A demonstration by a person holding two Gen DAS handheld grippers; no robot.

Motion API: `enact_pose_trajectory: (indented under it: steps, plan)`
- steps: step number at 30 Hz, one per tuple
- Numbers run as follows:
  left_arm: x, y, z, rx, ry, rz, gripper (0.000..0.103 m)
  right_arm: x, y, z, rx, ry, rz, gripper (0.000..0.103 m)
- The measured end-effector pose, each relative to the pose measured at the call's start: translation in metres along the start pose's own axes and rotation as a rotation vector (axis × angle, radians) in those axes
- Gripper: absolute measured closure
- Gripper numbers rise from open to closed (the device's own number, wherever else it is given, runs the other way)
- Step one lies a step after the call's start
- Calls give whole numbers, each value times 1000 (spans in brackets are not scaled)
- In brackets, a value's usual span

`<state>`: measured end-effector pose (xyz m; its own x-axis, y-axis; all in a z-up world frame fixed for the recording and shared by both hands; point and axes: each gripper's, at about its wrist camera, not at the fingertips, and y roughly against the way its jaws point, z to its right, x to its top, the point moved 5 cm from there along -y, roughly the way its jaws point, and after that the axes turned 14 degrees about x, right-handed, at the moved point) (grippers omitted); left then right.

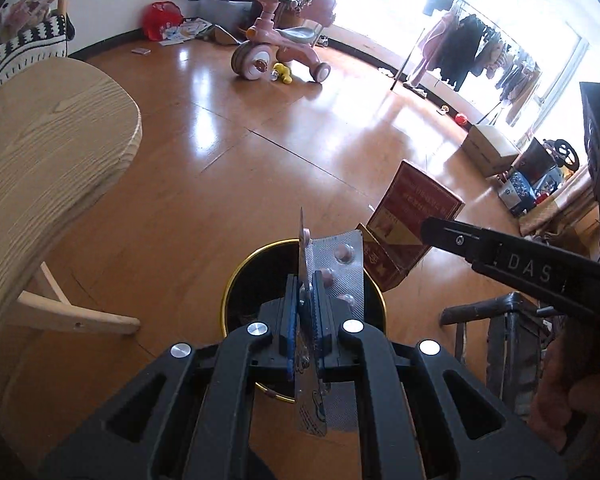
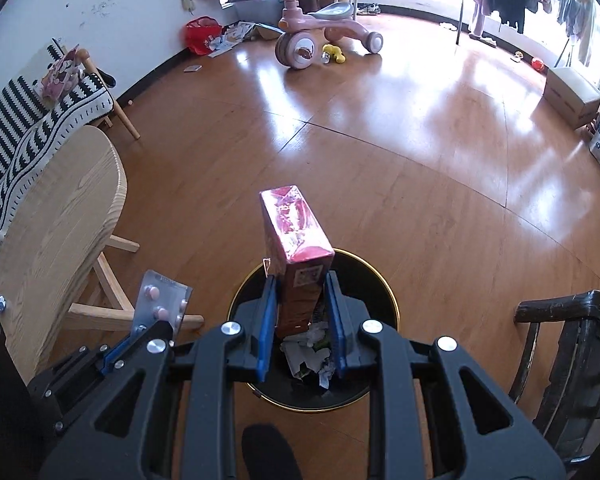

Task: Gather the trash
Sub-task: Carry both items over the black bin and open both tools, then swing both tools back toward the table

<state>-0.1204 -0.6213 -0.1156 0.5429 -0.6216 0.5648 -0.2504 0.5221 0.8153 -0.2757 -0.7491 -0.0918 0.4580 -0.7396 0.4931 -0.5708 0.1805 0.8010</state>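
Note:
My left gripper (image 1: 306, 280) is shut on silver blister packs (image 1: 336, 268) with pink pills, held above a black bin with a gold rim (image 1: 236, 280). My right gripper (image 2: 300, 280) is shut on a red carton box (image 2: 296, 240), held upright over the same bin (image 2: 384, 284), which holds crumpled paper (image 2: 312, 344). In the left wrist view the red box (image 1: 412, 216) and the right gripper's finger (image 1: 500, 252) show at the right. In the right wrist view the left gripper (image 2: 140, 332) with the blister packs (image 2: 160, 300) shows at the lower left.
A light wooden table (image 1: 40, 160) stands on the left. A dark wooden chair (image 2: 572, 344) is on the right. A pink tricycle (image 2: 320, 32), a yellow toy (image 2: 334, 54), a red bag (image 2: 202, 34) and a clothes rack (image 1: 472, 48) lie farther back on the wooden floor.

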Motion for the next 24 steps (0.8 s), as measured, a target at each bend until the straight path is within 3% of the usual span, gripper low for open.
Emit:
enact_pose_trajectory:
  steps: [6,7,8,9,10,17,21,24]
  plan:
    - [-2,-2,4,-35,-1,-4,95,-1,4,-2,-20,-12,25,77]
    - [-3,-4,5,-30,-8,-8,82,-1,4,0,-30,-19,28,62]
    - [-4,-5,6,-30,-10,-9,71,-1,5,1,-48,-25,33,37]
    - [-4,-5,5,-28,-1,-4,39,-1,7,0,-51,-28,48,29]
    - [-4,-4,4,-29,13,11,30,0,9,0,-54,-27,61,28]
    - [-9,3,-18,-27,35,20,27,2,11,-21,-56,11,78,28]
    - [-12,28,-58,21,52,55,19,3,5,-47,-18,51,78,27]
    - [-16,55,-106,82,56,87,18,2,1,-88,50,103,75,27]
